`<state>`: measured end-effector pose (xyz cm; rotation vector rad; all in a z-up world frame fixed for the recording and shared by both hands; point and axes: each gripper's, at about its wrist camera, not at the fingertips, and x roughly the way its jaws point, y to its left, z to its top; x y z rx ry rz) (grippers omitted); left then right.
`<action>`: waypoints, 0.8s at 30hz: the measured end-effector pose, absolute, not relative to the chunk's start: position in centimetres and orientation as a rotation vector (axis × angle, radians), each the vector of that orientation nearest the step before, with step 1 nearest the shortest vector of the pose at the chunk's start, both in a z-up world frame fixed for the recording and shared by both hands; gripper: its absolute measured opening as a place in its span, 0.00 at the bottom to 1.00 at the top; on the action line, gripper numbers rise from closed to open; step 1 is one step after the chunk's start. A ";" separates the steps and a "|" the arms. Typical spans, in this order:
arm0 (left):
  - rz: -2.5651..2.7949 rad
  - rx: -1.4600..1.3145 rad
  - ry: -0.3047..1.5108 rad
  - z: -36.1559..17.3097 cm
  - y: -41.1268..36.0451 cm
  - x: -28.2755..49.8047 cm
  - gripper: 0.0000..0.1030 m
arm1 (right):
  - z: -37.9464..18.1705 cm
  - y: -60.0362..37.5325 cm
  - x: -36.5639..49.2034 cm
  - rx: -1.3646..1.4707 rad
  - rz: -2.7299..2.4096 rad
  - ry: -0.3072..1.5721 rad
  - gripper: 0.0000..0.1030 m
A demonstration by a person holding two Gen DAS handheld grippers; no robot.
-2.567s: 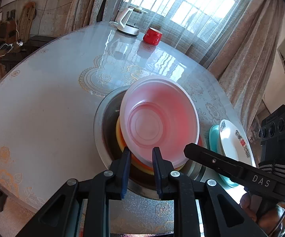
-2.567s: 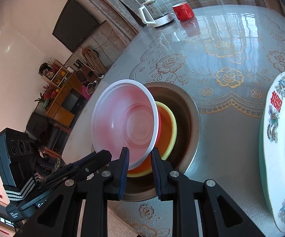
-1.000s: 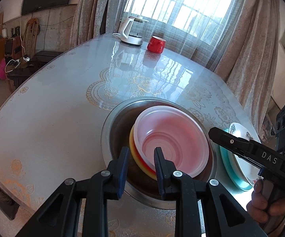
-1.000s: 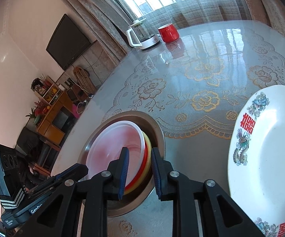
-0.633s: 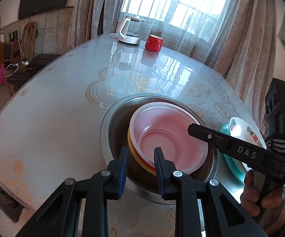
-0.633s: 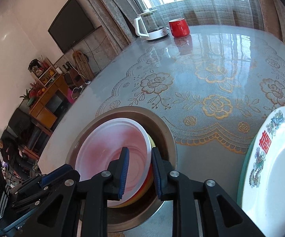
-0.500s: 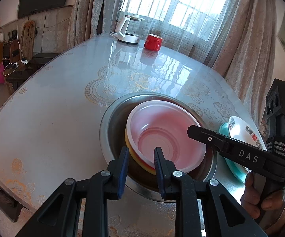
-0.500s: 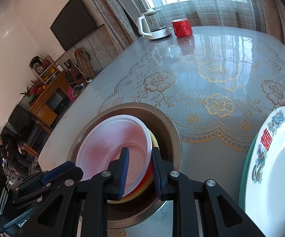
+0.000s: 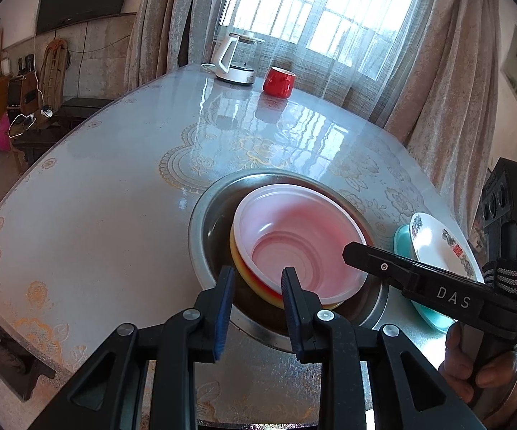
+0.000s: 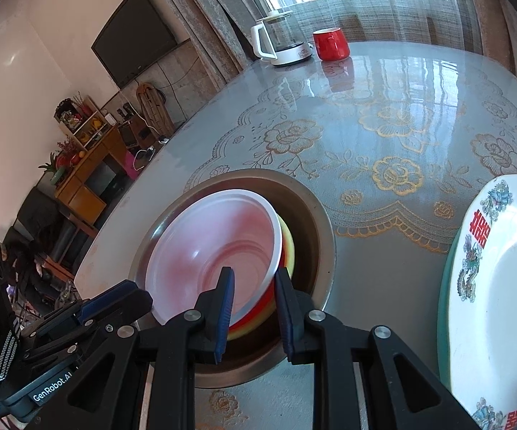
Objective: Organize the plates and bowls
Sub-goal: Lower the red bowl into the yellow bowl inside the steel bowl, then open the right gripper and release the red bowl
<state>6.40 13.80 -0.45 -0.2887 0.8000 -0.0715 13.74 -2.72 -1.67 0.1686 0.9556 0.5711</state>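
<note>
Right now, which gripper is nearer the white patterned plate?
Right. The right gripper straddles the pink bowl's rim on the side facing the white patterned plate. The left gripper, jaws opening, straddles the bowl's near rim, farther from it.

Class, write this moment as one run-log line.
step: pink bowl on bowl stack in steel basin | left gripper: jaws opening, rim between | right gripper: shut on bowl rim | plates: beside basin

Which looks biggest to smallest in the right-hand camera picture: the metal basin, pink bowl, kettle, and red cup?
1. Metal basin
2. Pink bowl, sitting inside the basin
3. Kettle
4. Red cup

The kettle and cup stand far across the table, so they look smaller than they really are.
</note>
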 end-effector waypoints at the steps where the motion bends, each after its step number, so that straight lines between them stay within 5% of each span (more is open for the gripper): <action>1: -0.065 -0.293 0.797 -0.4 14.0 6.3 0.29 | -1.6 -2.9 13.7 0.176 0.570 0.955 0.22; 24: 0.043 -0.277 0.797 -1.0 15.5 5.3 0.34 | -2.1 -7.8 12.2 0.298 0.467 0.904 0.29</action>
